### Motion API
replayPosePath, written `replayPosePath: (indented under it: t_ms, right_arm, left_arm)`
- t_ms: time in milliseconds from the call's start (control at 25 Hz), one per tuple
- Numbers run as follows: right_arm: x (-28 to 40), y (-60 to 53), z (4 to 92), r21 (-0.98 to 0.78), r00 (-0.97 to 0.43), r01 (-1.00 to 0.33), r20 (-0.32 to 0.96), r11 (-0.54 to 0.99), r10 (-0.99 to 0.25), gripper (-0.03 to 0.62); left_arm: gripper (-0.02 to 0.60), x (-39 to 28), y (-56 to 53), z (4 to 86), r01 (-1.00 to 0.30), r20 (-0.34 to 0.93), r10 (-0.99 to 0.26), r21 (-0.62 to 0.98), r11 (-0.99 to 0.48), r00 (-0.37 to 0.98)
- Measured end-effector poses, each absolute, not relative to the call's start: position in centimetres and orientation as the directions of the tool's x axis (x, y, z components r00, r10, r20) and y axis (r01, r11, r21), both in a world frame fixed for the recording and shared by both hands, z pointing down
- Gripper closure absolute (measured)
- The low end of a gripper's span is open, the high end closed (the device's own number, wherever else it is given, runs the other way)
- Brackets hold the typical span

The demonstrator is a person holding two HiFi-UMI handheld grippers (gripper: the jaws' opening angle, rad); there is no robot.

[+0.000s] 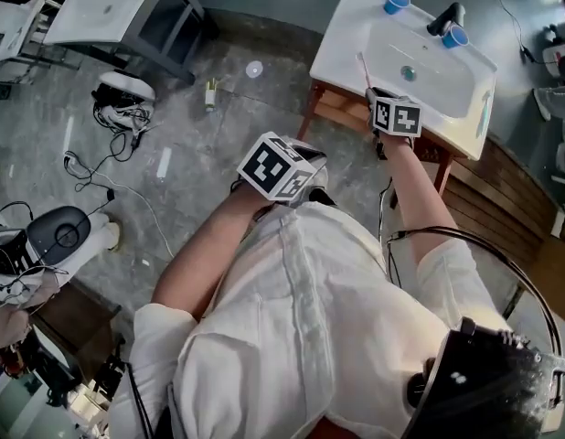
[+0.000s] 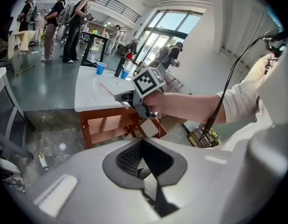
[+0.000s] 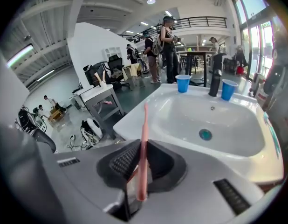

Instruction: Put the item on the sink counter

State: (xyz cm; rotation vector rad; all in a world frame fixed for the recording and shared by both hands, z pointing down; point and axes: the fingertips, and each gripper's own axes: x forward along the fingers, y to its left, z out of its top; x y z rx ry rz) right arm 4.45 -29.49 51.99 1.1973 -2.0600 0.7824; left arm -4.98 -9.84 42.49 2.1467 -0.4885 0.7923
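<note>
Grey concrete floor (image 1: 200, 144) fills most of the head view, with loose black cables (image 1: 109, 167) trailing across its left side. At the upper right of that frame stands a white sink worktop (image 1: 356, 26) on a reddish wooden frame (image 1: 342, 108), its oval basin taking up the middle of the top. A second white worktop (image 1: 109, 7) sits at the upper left, well apart from the first. The person's white shirt (image 1: 310, 318) covers the lower centre of the head view, with both bare forearms reaching up out of it. The left gripper (image 2: 143, 146) is held over the floor near the frame's centre, short of the sink, and its marker cube (image 1: 281, 165) faces the camera. Its fingers are clenched together with nothing between them. The right gripper (image 3: 140, 155) is stretched out to the near rim of the sink worktop, with its own marker cube (image 1: 396, 115) just below that edge in the head view. Its fingers are clenched on a pink toothbrush (image 3: 144, 129). At the far side of the basin, a black faucet (image 3: 214, 82) stands between two blue cups, one (image 3: 183, 83) to its left and one (image 3: 228, 89) to its right in the right gripper view. The toothbrush rises nearly upright out of the fingers, its thin upper end standing over the worktop's rim just left of the basin, carried by the gripper and not lying on the surface. A small teal drain (image 3: 205, 134) marks the bottom of the basin.
</note>
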Motion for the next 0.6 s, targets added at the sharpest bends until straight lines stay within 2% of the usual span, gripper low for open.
replayPosePath:
  t_ms: [400, 600]
  right_arm:
    - [7.6, -17.0, 51.7, -0.200, -0.319, -0.944, 0.744, 0.261, -0.586, 0.551]
    - [10.1, -10.8, 53.7, -0.216, -0.275, -0.962, 0.766, 0.170, -0.581, 0.551]
  left_arm:
    - [0.577, -5.3, -2.8, 43.4, -0.454, 0.665, 0.034, 0.545, -0.704, 0.746]
    - [0.577, -3.7, 0.5, 44.3, -0.403, 0.647, 0.080, 0.562, -0.723, 0.759]
